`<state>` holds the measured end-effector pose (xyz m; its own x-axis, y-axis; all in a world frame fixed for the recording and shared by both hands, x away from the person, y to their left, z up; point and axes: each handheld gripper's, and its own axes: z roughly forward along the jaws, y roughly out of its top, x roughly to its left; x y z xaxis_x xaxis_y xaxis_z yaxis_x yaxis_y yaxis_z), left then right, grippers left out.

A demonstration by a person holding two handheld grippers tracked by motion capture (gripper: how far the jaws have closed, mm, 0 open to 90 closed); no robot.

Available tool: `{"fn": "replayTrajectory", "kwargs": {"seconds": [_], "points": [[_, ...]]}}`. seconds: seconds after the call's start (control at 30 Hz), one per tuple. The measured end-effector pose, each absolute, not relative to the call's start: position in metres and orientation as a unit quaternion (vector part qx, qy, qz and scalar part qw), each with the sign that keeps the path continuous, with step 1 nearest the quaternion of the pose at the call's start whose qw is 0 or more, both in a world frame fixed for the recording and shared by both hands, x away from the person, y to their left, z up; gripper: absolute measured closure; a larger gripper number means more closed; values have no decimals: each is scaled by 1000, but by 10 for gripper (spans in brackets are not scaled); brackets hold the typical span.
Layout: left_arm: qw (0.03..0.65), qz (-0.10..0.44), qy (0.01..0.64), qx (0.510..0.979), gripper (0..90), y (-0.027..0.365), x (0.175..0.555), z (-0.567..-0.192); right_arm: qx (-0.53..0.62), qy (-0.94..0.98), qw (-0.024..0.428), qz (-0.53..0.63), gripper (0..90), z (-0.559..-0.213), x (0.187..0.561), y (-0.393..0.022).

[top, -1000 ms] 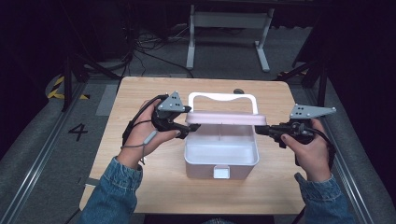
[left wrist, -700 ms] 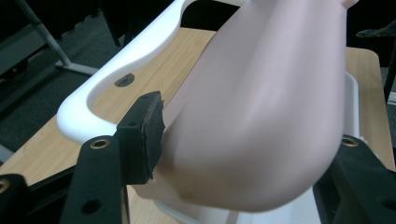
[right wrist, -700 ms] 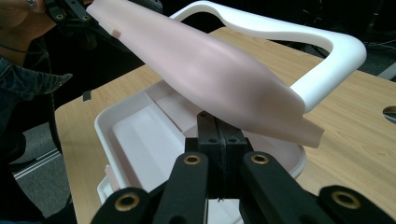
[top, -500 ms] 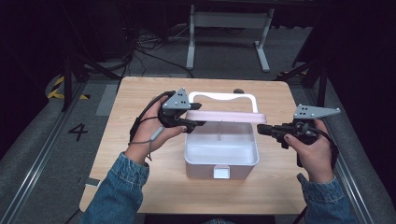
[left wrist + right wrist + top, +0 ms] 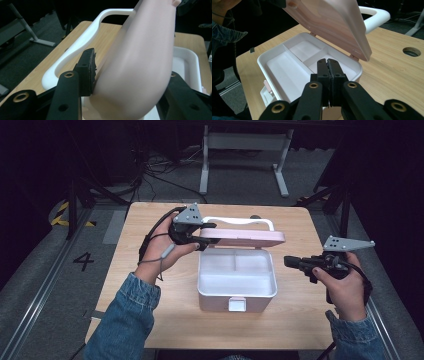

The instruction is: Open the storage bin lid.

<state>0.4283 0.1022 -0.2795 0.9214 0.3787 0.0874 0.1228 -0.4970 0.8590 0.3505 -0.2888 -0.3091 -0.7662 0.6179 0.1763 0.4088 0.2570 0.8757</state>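
Nearest to us in the high view, our two denim sleeves [image 5: 125,320] come up from the bottom edge. At the right of the frame, our right gripper [image 5: 291,262] hovers beside the white box [image 5: 236,292], apart from it, over the wooden table [image 5: 150,320]. In the right gripper view its jaws are pressed together with nothing between them, pointing across the open tray.

The box sits at the centre of the frame, its small latch tab [image 5: 237,305] on the near wall. Inside, thin dividers [image 5: 312,58] split the tray into one long compartment and two smaller ones, and all three look bare.

Further back, the pink lid [image 5: 245,237] stands partly raised on its rear hinges, tilted over the back half of the tray. Our left gripper [image 5: 206,234], in the upper left of the box area, pinches the lid at its left end; in the left gripper view one black jaw pad [image 5: 88,71] lies against the lid's smooth face while the other jaw sits on the far side of it. Behind the lid, the white carry handle [image 5: 240,221] arches over the far side of the box.

We judge the step in hand to be swinging the lid on its hinges, though one moment cannot tell us whether it is opening or closing. The next move calls for following the hinge arc with the left hand, with a light pinch so the lid does not twist, and for the right gripper to steady the box if it starts to slide.
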Motion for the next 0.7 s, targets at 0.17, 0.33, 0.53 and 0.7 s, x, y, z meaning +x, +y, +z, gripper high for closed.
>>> {"fn": "replayTrajectory", "kwargs": {"seconds": [0.17, 0.33, 0.53, 0.7], "points": [[487, 117, 152, 852, 589, 105, 440, -277, 335, 784, 106, 512, 890, -310, 346, -295], [502, 98, 158, 845, 605, 108, 451, -277, 344, 781, 109, 509, 888, -312, 342, -300], [526, 78, 192, 825, 619, 110, 461, -280, 351, 779, 110, 507, 884, -313, 339, -304], [527, 84, 216, 818, 639, 109, 466, -279, 352, 779, 111, 507, 882, -314, 339, -305]]}}
